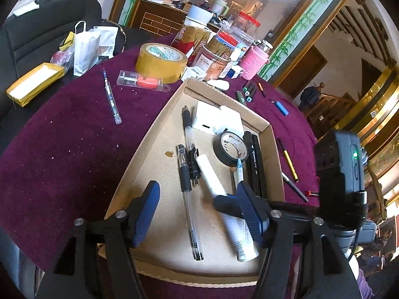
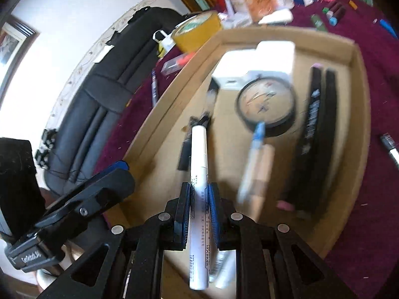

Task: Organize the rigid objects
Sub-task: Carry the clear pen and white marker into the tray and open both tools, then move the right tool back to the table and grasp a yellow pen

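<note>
A shallow cardboard tray [image 1: 264, 124] lies on the purple tablecloth and holds pens, a black tape roll [image 1: 230, 150], white adapters [image 1: 212, 118] and black markers [image 1: 254, 159]. My left gripper [image 1: 197, 200] is open and empty above the tray's near end, over a clear pen [image 1: 189, 209]. My right gripper [image 2: 199, 206] is shut on a white marker [image 2: 198, 186] and holds it over the tray [image 2: 359, 99]; it also shows in the left wrist view [image 1: 224, 205]. A blue-capped pen [image 2: 256, 149] lies beside the tape roll [image 2: 266, 104].
On the cloth lie a blue pen [image 1: 111, 97], a packing tape roll [image 1: 160, 62], a packaged red item [image 1: 142, 82], a yellow box [image 1: 32, 83], markers [image 1: 248, 92] and loose pens [image 1: 290, 159]. Jars and boxes [image 1: 217, 49] crowd the far side. A black chair [image 2: 99, 99] stands beside the table.
</note>
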Action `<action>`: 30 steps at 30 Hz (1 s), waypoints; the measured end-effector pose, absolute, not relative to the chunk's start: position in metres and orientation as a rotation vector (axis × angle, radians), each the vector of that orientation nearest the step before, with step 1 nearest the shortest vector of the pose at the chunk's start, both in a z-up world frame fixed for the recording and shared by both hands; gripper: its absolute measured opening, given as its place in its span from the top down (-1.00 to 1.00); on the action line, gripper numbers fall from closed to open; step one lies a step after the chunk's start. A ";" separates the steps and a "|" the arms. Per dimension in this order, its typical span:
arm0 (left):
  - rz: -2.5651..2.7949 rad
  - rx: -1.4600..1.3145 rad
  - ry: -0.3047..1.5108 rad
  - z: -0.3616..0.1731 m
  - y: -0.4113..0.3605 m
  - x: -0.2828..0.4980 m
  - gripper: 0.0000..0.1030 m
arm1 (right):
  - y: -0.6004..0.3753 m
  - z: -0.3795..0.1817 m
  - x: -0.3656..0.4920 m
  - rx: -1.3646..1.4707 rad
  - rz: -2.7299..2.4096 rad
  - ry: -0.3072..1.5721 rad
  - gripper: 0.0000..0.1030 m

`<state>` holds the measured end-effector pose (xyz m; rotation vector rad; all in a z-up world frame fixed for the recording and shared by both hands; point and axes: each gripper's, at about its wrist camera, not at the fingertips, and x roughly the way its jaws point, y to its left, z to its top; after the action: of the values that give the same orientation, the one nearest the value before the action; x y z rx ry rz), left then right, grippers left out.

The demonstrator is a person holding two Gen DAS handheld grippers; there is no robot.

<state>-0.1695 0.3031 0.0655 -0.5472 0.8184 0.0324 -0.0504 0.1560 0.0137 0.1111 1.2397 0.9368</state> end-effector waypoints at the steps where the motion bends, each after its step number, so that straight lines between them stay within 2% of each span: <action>1: 0.032 -0.553 0.816 0.065 0.305 -0.171 -0.29 | 0.157 0.013 -0.050 0.124 0.940 1.238 0.66; 7: 0.037 -0.580 0.802 0.062 0.314 -0.175 -0.30 | 0.141 0.031 -0.055 0.104 0.896 1.122 0.64; 11: 0.049 -0.589 0.799 0.060 0.316 -0.175 -0.31 | 0.128 0.041 -0.052 0.082 0.817 1.045 0.38; 17: 0.064 -0.555 0.772 0.070 0.310 -0.181 -0.35 | 0.146 0.020 -0.052 0.106 0.935 1.153 0.35; 19: 0.082 -0.525 0.755 0.075 0.307 -0.183 -0.49 | 0.152 0.021 -0.058 0.111 0.988 1.161 0.35; 22: 0.101 -0.482 0.742 0.080 0.301 -0.185 -0.49 | 0.146 0.034 -0.060 0.078 0.973 1.092 0.33; 25: 0.116 -0.432 0.737 0.083 0.291 -0.183 -0.49 | 0.124 0.049 -0.057 0.066 0.919 1.020 0.13; 30: 0.149 -0.310 0.694 0.094 0.264 -0.180 -0.51 | 0.079 0.078 -0.061 -0.009 0.756 0.818 0.05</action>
<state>-0.1802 0.2640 0.0939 -0.3102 0.6937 0.1487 -0.0613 0.0787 0.0776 -0.0093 0.8181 0.7558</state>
